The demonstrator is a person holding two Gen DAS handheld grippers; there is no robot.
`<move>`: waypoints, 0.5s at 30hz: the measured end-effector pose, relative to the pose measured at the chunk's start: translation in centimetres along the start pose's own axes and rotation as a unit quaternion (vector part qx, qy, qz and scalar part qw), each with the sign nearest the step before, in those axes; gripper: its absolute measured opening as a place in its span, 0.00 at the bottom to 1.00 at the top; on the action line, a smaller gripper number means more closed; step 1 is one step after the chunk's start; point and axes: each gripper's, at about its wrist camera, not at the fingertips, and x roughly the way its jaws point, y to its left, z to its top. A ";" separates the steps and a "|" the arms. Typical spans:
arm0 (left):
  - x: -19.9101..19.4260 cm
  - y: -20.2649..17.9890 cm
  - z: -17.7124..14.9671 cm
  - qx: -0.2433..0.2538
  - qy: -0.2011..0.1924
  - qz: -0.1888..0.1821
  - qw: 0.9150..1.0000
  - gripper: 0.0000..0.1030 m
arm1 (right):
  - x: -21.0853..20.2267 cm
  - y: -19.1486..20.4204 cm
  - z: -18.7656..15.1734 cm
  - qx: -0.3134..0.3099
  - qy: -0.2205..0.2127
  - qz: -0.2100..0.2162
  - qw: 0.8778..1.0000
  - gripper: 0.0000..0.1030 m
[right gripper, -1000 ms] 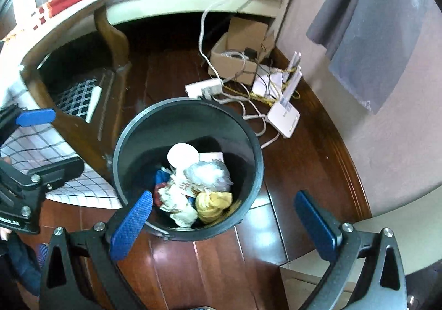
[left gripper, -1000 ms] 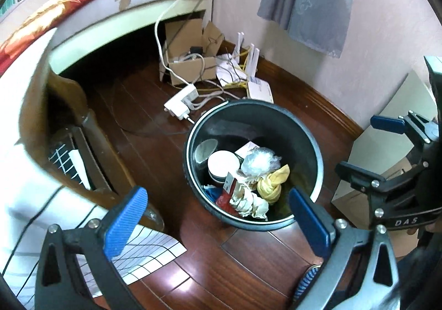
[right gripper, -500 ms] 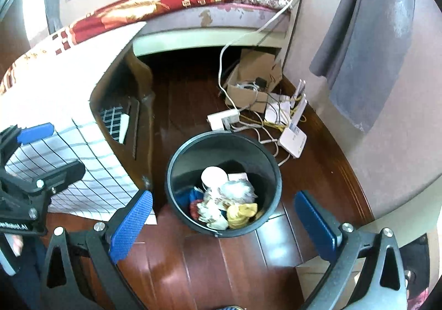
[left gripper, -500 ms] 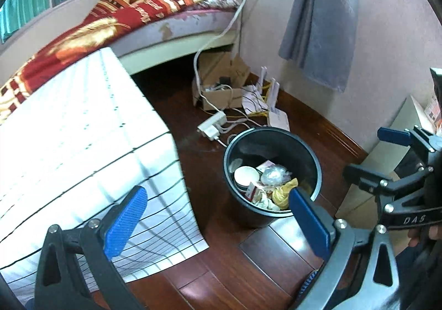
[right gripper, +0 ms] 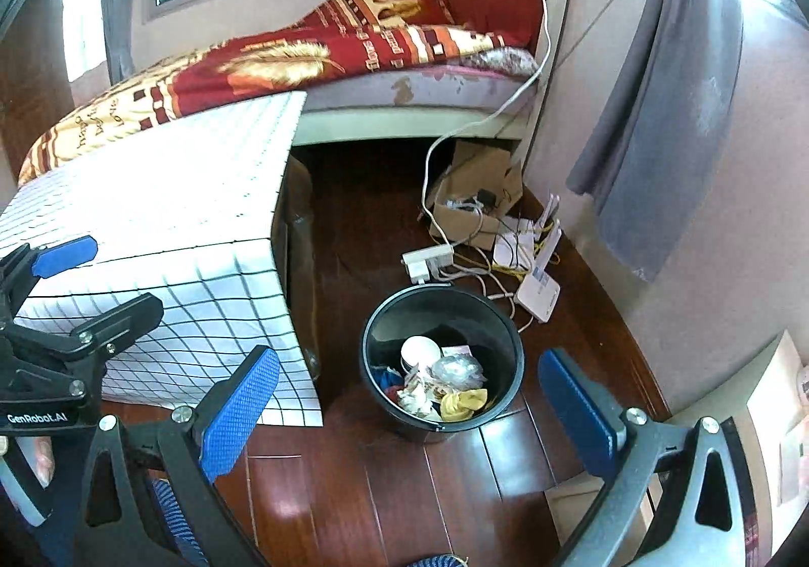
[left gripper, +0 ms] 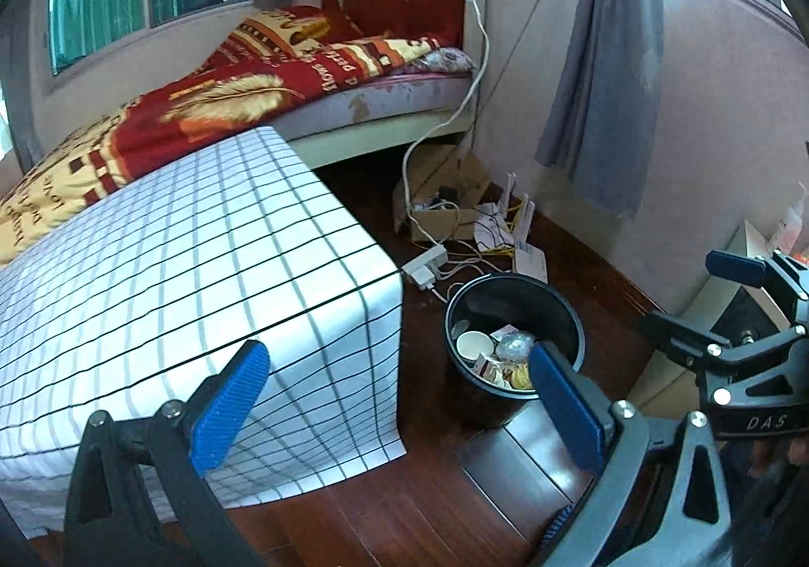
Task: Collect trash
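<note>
Black bin [right gripper: 441, 360]: stood on the dark wooden floor [right gripper: 354, 491], just beside the table draped in a white checked cloth [left gripper: 177, 274]. Contents noted: a white paper cup [right gripper: 418, 349], a crumpled clear wrapper [right gripper: 457, 370], a yellow scrap [right gripper: 462, 403], assorted paper pieces.

Progress: trash is judged largely gathered, since the bin is partly filled and no loose litter is made out on the tabletop or on the open floor. Cables, a power strip [right gripper: 429, 261] and a cardboard box [right gripper: 475, 198] by the bed are seen, but are not judged to be trash. Little is thought to remain.

Left gripper [left gripper: 394, 410]: held high above table and floor, aimed down toward the bin, fingers spread wide, nothing carried.

Right gripper [right gripper: 409, 410]: held likewise raised, bin framed between the blue pads [right gripper: 237, 410], fingers spread wide, nothing carried.
</note>
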 end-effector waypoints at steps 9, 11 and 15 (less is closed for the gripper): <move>-5.6 1.4 0.1 -0.021 -0.042 0.018 0.999 1.00 | -5.1 2.2 -0.1 0.002 -0.036 0.004 0.999 1.00; -6.3 1.2 0.0 -0.023 -0.047 0.021 0.998 1.00 | -6.1 2.2 -0.1 0.003 -0.042 0.003 0.999 1.00; -7.8 0.7 -0.3 -0.027 -0.061 0.024 0.997 1.00 | -8.3 2.1 -0.5 -0.003 -0.055 0.001 0.998 1.00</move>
